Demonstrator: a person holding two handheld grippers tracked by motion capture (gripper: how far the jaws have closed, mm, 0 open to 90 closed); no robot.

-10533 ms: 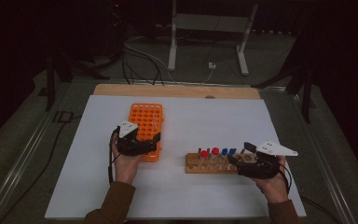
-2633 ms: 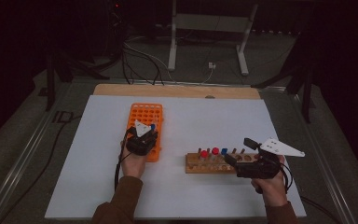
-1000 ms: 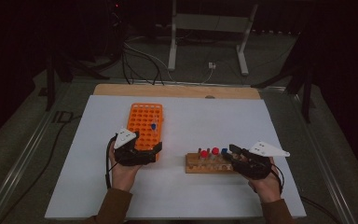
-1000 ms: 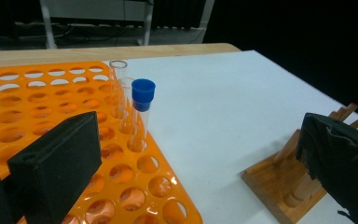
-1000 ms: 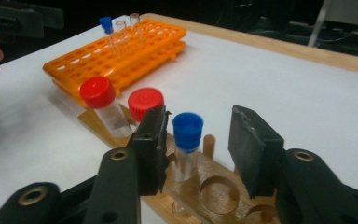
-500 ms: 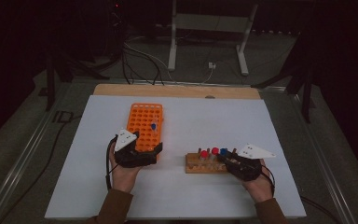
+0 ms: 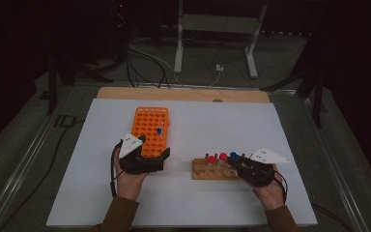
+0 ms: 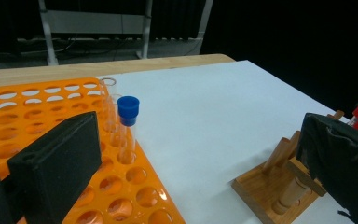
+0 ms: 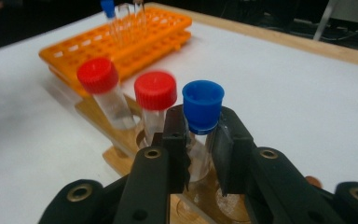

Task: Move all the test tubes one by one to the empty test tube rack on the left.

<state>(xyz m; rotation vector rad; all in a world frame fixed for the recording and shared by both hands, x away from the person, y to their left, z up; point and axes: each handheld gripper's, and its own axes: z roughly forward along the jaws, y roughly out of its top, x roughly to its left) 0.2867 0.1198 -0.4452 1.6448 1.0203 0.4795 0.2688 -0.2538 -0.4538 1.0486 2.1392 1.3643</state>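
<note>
Between the two black jaws of the right tongs (image 9: 199, 154): a clear tube with a blue cap (image 9: 202, 126), gripped just under the cap, standing upright in the wooden stand (image 9: 121, 158). Just beside that tube, on its left: two red-capped tubes (image 9: 154, 105) in the same stand. Farther off, behind them: an orange rack (image 9: 135, 39) on the white table (image 9: 284, 93).

Near the left tongs (image 7: 145, 157): jaws spread wide, holding nothing. Right by its left jaw: the orange rack (image 8: 42, 121), with another blue-capped tube (image 8: 127, 128) upright in a hole. Off by its right jaw: the wooden stand (image 8: 279, 186).
</note>
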